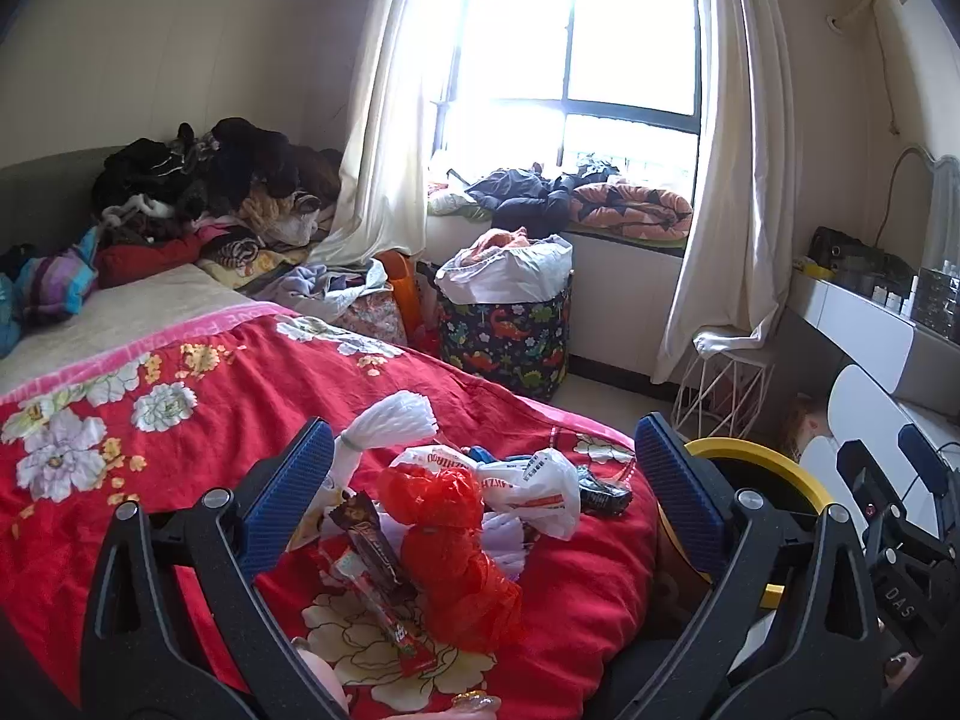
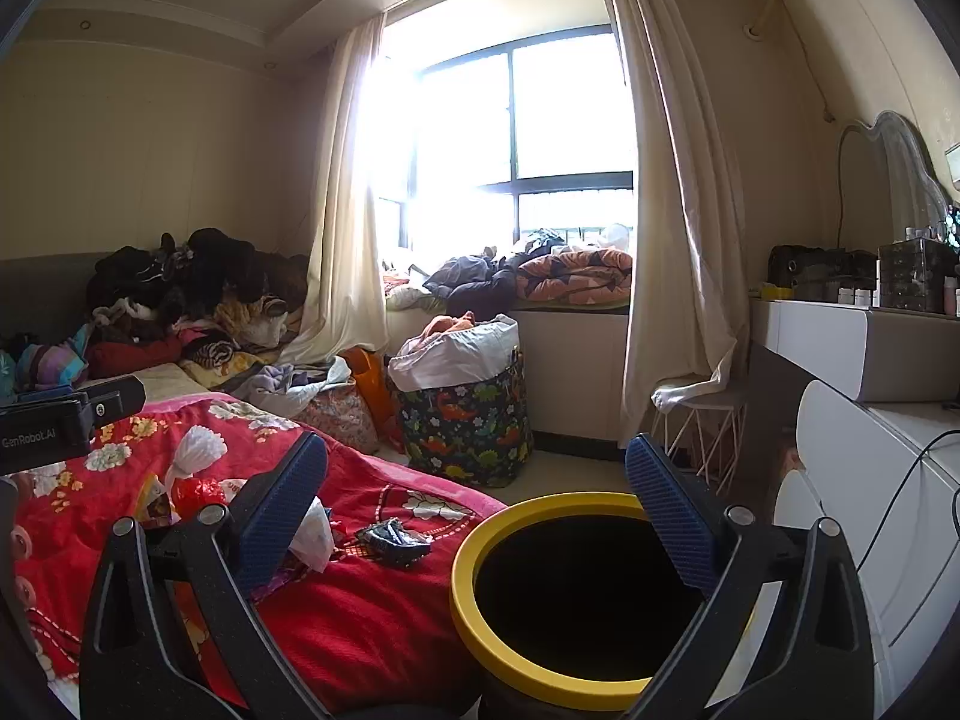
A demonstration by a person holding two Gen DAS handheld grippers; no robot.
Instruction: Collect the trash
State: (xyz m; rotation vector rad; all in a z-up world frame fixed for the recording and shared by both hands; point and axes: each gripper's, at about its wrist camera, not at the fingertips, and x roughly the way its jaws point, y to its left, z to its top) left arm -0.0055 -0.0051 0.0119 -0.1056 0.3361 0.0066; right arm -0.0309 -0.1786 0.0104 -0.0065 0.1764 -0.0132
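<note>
Trash lies heaped on the red flowered blanket [image 1: 180, 420]: a white foam net [image 1: 390, 420], a crumpled red plastic bag [image 1: 447, 540], a white printed bag [image 1: 534, 480], a brown snack wrapper [image 1: 366, 531] and a black wrapper [image 1: 603, 489]. My left gripper [image 1: 483, 456] hovers just before the heap, open, with nothing touching its blue pads. My right gripper [image 2: 477, 471] is open and empty above the yellow-rimmed bin [image 2: 465, 588], which stands beside the bed's corner. In the right wrist view, the black wrapper [image 2: 393, 540] lies near the bed's edge, left of the bin.
A dinosaur-print basket [image 2: 468, 420] stuffed with laundry stands on the floor beyond the bed. A white wire stool [image 2: 696, 426] and a white dresser [image 2: 840, 450] line the right wall. Clothes [image 1: 210, 180] are piled at the bed's head.
</note>
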